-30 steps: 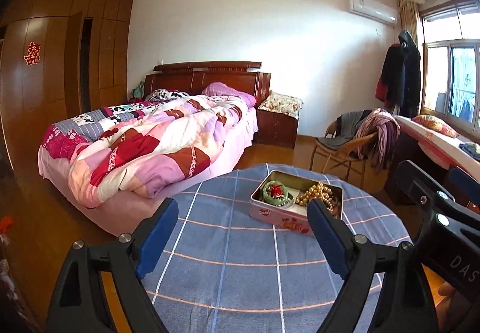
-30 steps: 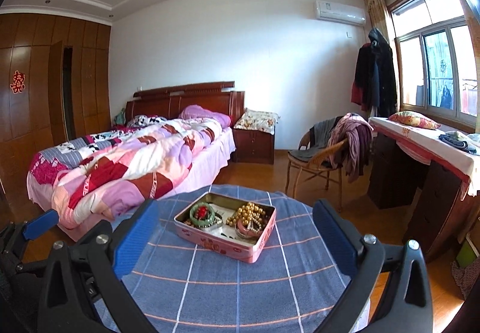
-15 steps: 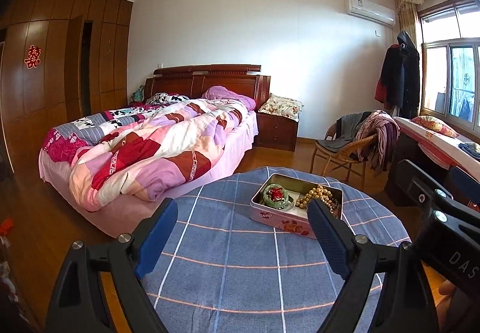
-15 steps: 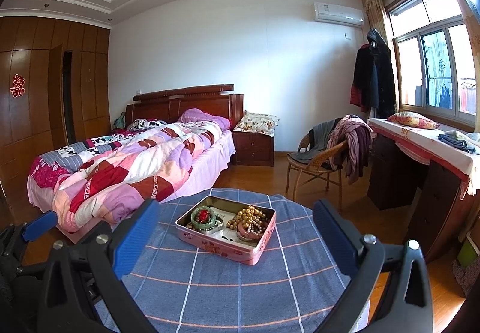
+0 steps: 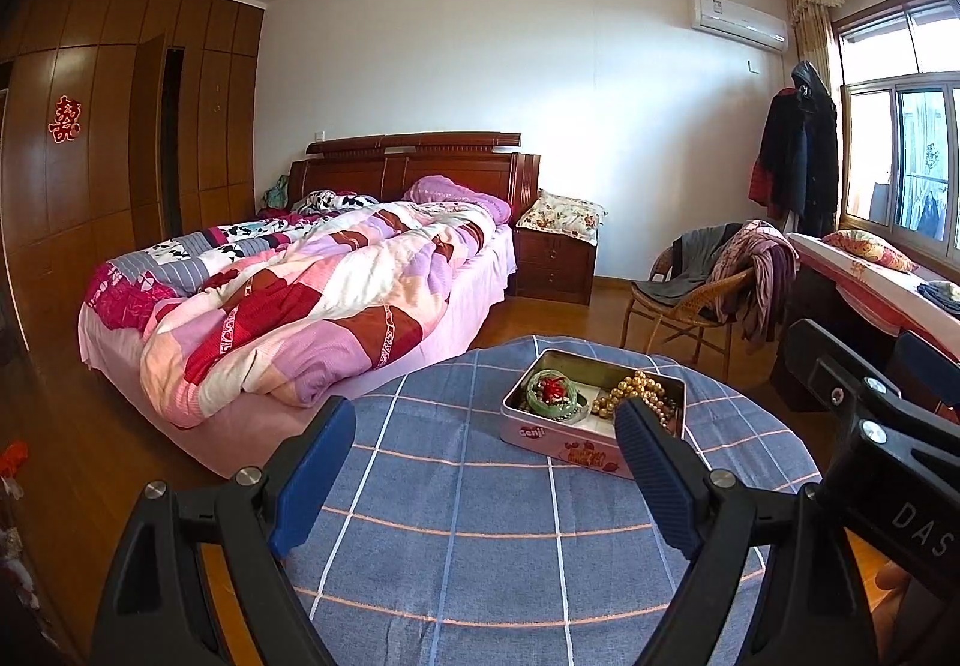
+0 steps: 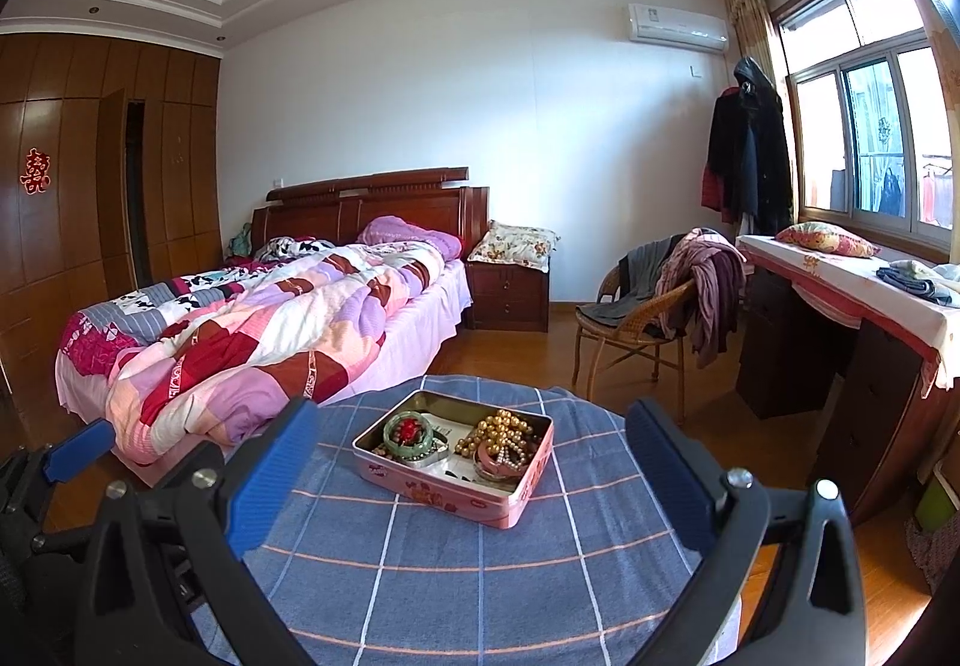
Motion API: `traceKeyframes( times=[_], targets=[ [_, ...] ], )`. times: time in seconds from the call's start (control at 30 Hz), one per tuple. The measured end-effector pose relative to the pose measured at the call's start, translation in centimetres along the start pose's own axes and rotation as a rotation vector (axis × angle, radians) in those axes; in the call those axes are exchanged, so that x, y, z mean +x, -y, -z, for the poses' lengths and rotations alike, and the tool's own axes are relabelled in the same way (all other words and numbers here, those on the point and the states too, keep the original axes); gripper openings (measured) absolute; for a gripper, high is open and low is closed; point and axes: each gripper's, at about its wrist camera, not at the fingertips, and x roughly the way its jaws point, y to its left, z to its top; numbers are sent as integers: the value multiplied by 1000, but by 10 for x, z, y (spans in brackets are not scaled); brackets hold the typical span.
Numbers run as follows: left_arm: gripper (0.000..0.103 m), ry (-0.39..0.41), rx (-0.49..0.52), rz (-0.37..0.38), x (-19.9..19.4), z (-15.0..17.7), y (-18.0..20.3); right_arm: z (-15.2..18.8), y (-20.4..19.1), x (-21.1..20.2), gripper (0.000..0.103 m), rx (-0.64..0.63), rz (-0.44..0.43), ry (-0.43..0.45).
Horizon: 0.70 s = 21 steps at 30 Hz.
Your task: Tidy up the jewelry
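A pink tin box (image 6: 444, 492) (image 5: 558, 441) sits open on a round table with a blue checked cloth (image 6: 468, 570) (image 5: 468, 522). Inside lie a green bangle with a red ornament (image 6: 410, 433) (image 5: 553, 391), a heap of gold beads (image 6: 498, 429) (image 5: 639, 390) and a pink bracelet (image 6: 493, 463). My right gripper (image 6: 468, 462) is open, held back from the box with nothing between its fingers. My left gripper (image 5: 486, 462) is open and empty too; its right finger (image 5: 654, 468) covers the box's near right corner. The right gripper's body (image 5: 876, 426) shows at the left wrist view's right edge.
A bed with a patchwork quilt (image 6: 258, 330) stands left of the table. A wicker chair with clothes (image 6: 654, 306) and a dark desk with a pillow (image 6: 840, 306) are at the right. Wooden floor surrounds the table.
Both views have shifted slightly: the box sits a little lower and closer in the frames. Both grippers stay open and empty.
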Motion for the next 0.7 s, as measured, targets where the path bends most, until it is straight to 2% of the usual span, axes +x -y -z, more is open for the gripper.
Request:
traceKeyframes(
  times=[0.3, 0.4, 0.5, 0.53, 0.7],
  targets=[
    [88, 8, 8, 3, 0, 1, 3, 0, -1, 0, 103, -2, 3, 1],
    [88, 32, 13, -30, -3, 2, 3, 0, -1, 0, 103, -2, 3, 0],
    [88, 39, -6, -1, -3, 2, -1, 0, -1, 0, 103, -2, 3, -2],
    [88, 22, -2, 26, -2, 2, 0, 0, 0, 0, 103, -1, 4, -2],
    [88, -11, -1, 16, 5, 4, 0, 2, 2, 7, 103, -6, 25, -32]
  ],
)
